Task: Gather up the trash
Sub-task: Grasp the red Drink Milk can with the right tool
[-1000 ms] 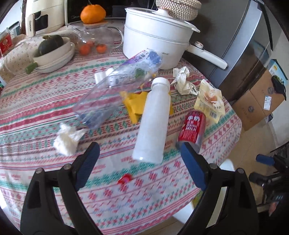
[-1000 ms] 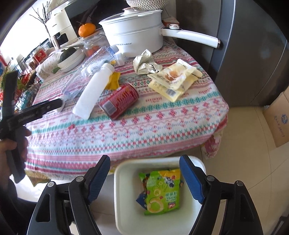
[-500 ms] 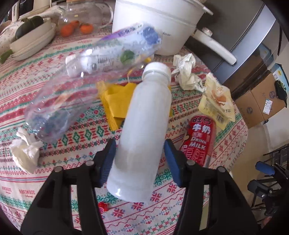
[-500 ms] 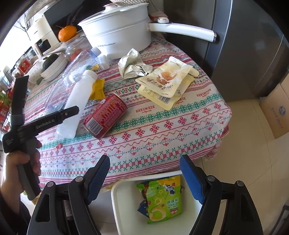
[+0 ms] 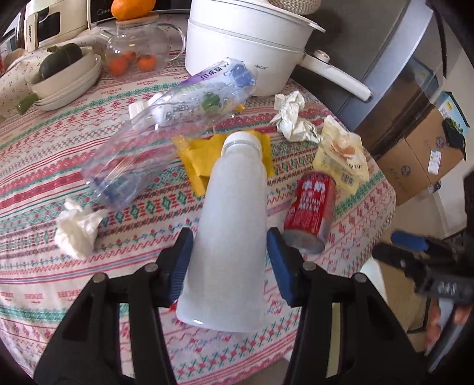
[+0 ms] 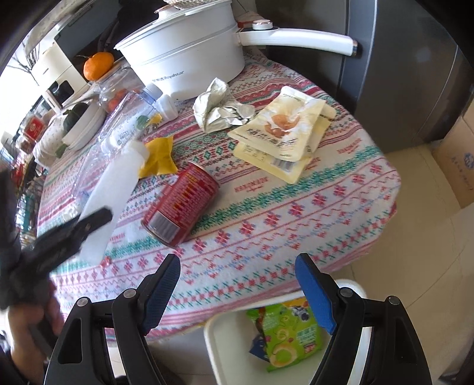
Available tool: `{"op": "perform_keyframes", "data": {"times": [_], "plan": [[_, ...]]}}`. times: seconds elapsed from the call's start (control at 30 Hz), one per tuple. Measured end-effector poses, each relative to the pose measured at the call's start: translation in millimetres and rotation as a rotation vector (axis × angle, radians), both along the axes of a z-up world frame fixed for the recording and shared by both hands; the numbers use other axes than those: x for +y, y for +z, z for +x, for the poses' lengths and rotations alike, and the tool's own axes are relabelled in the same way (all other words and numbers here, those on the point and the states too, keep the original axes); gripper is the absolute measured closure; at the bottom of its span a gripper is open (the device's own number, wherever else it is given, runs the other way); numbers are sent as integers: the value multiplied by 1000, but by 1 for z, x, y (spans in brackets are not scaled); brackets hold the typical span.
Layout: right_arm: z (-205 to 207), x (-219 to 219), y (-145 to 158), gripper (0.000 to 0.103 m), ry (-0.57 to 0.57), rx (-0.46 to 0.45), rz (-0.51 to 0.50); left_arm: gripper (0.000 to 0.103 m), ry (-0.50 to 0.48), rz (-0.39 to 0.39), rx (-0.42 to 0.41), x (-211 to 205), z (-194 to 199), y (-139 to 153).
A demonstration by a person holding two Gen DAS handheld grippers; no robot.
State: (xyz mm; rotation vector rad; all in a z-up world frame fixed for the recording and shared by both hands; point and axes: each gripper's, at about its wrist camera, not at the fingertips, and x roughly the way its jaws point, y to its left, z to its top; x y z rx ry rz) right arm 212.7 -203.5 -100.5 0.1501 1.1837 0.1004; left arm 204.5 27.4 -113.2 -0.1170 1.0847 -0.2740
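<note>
My left gripper [image 5: 228, 260] is shut on a white plastic bottle [image 5: 234, 225], lifted off the table; the bottle also shows in the right wrist view [image 6: 115, 189]. A red milk can [image 5: 311, 207] lies just right of it, also seen in the right wrist view [image 6: 180, 204]. A clear crushed bottle [image 5: 166, 136], yellow wrapper [image 5: 198, 160], white tissue [image 5: 77, 228], crumpled foil [image 5: 291, 117] and cream snack packets [image 6: 281, 130] lie on the patterned tablecloth [image 5: 44, 272]. My right gripper [image 6: 237, 284] is open and empty above the table edge, over a white bin [image 6: 219, 334] holding a green packet [image 6: 287, 334].
A white pot [image 6: 189, 56] with a long handle stands at the back. A glass teapot [image 5: 139, 47], an orange [image 5: 133, 7] and stacked bowls [image 5: 65, 80] sit at the far left. A grey fridge [image 6: 400, 74] and cardboard boxes [image 5: 420, 160] are to the right.
My left gripper has closed on the white bottle and raised it. My right gripper has moved forward toward the table edge, staying open.
</note>
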Motion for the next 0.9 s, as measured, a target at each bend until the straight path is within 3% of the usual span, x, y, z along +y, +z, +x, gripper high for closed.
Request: {"op": "perform_keyframes", "data": {"times": [0.37, 0.53, 0.8, 0.9], "plan": [[37, 29, -19, 22, -43, 20, 130, 50, -73, 59, 202, 33, -27, -31], [47, 38, -27, 22, -69, 33, 172, 49, -52, 24, 212, 32, -15, -35], [65, 30, -47, 22, -158, 55, 263, 50, -42, 48, 196, 13, -6, -36], [70, 29, -59, 30, -173, 80, 296, 51, -33, 51, 179, 16, -10, -33]]}}
